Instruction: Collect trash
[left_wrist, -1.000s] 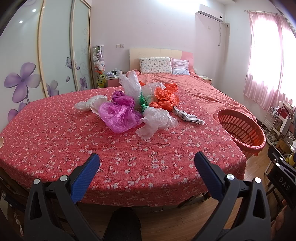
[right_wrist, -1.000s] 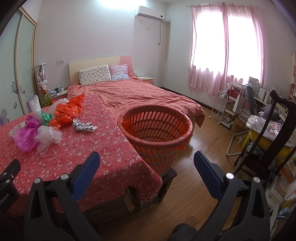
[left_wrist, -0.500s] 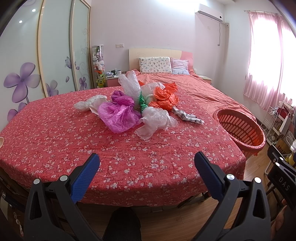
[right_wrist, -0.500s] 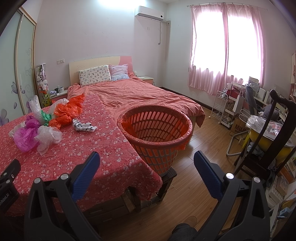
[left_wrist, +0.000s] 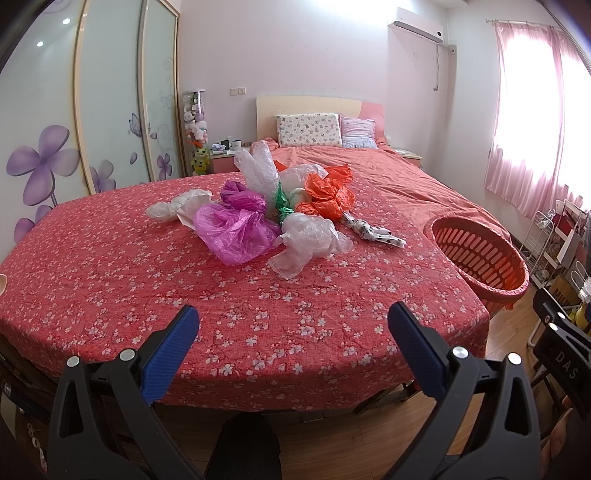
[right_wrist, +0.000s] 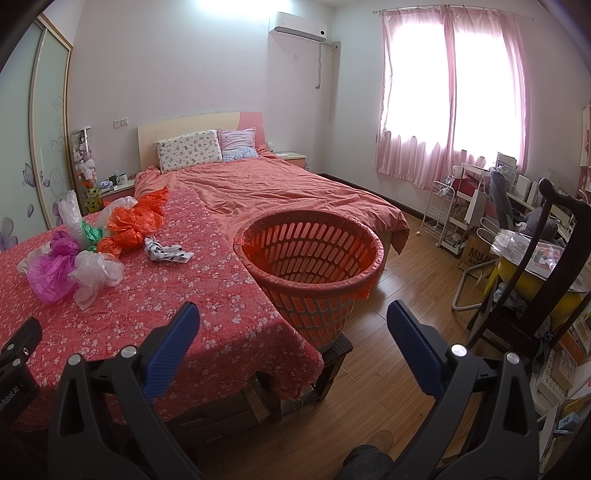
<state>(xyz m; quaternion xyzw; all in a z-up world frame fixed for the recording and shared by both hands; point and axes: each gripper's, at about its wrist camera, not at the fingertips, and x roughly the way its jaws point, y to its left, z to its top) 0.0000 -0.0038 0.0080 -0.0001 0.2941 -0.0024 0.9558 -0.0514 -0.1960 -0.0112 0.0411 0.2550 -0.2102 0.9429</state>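
Left wrist view: the left gripper hangs low before the near edge of the table, its blue-padded jaws spread wide with nothing between them, which I read as readiness for a first grab. The trash is a heap of crumpled plastic bags in the middle of the flowered cloth, well apart from the gripper: a magenta bag nearest, a clear bag just beside it, an orange bag behind, a green bag wedged between them, a tall bubble-wrap piece and a whitish bag off to the left. A spotted black-and-white scrap trails toward the orange basket, which sits at the table's right edge, probably so bags can be dropped straight in. Where one bag ends and the next begins is hard to make out, and the basket's base is cut off by the cloth.

Right wrist view: the right gripper is likewise wide apart and empty, aimed at the basket rather than the heap. The basket appears empty, though its floor is not fully visible; it stands on a dark stool tucked against the table corner, raising its rim near tabletop height. The heap lies far left, partly foreshortened. A black piece at the lower left edge may be the other gripper's body; I cannot tell for certain
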